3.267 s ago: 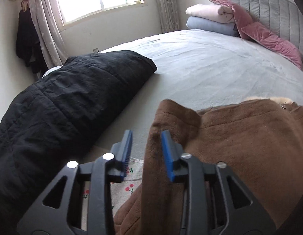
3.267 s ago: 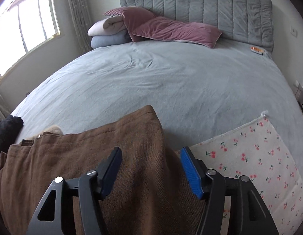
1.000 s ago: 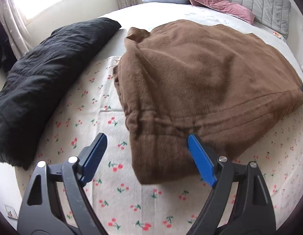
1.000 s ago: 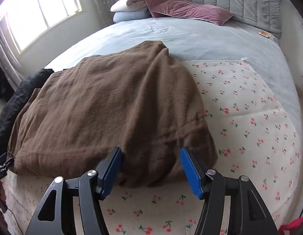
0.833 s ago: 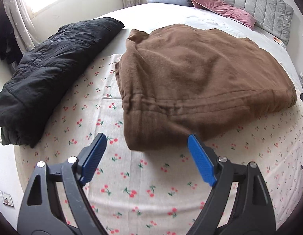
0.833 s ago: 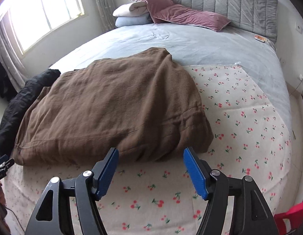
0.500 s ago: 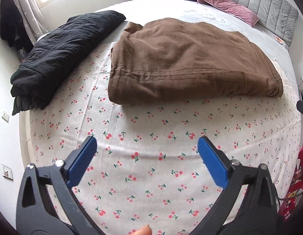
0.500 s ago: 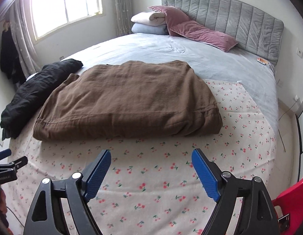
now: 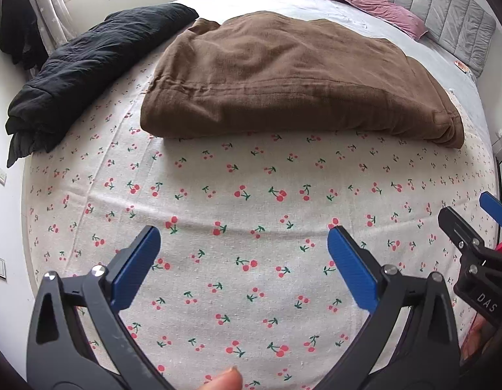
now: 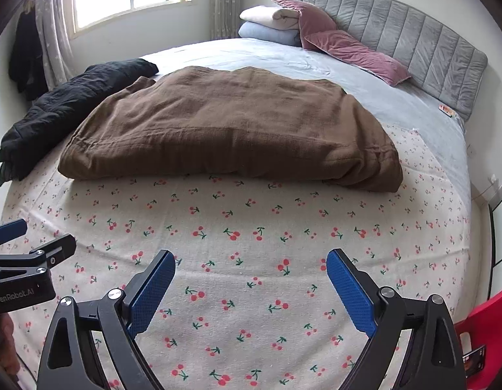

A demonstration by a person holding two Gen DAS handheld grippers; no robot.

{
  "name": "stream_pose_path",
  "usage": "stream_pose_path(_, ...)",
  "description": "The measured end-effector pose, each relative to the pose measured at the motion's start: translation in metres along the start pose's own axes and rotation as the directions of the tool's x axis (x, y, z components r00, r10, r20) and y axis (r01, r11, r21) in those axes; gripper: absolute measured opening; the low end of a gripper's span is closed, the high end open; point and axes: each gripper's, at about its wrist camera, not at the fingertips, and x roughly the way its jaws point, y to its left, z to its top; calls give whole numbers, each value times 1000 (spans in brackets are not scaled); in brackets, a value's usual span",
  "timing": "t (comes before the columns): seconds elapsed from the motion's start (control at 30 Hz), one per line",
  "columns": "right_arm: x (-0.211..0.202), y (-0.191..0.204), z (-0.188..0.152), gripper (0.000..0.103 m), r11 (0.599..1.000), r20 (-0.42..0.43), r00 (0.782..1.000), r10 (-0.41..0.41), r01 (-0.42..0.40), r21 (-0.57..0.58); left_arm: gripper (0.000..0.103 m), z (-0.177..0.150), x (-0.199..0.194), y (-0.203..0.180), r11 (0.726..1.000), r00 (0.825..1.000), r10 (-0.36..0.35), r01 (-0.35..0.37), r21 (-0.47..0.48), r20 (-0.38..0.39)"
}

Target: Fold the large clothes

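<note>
The brown coat [image 10: 231, 130] lies folded into a thick slab across the middle of the bed, its near edge resting on the cherry-print cloth [image 10: 251, 253] and its far part on the grey sheet [image 10: 364, 74]. We judge this fold finished, or nearly so.

Our left gripper [image 9: 244, 260] hangs over bare cloth, jaws wide and empty. Our right gripper [image 10: 251, 282] does the same, its jaws widening a little more, with nothing between them. Both are well apart from the coat.

To do this step well, we check the slab before moving on: the right end bulges and looks looser than the left, so a squaring press or tuck there may help. If another fold is wanted, we take the two near corners evenly.

The black jacket [image 10: 65, 110] lies just beside the coat's left edge and could snag on a sideways move. Pillows [image 10: 315, 29] and a headboard [image 10: 413, 45] sit far back, out of the way.
</note>
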Motion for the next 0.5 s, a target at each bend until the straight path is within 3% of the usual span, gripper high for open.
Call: stream_pose_path(0.5, -8, -3, -2, 95, 1000, 26, 1000, -15, 14, 27, 102, -2, -9, -6, 1000, 1000, 2, -3, 12, 23)
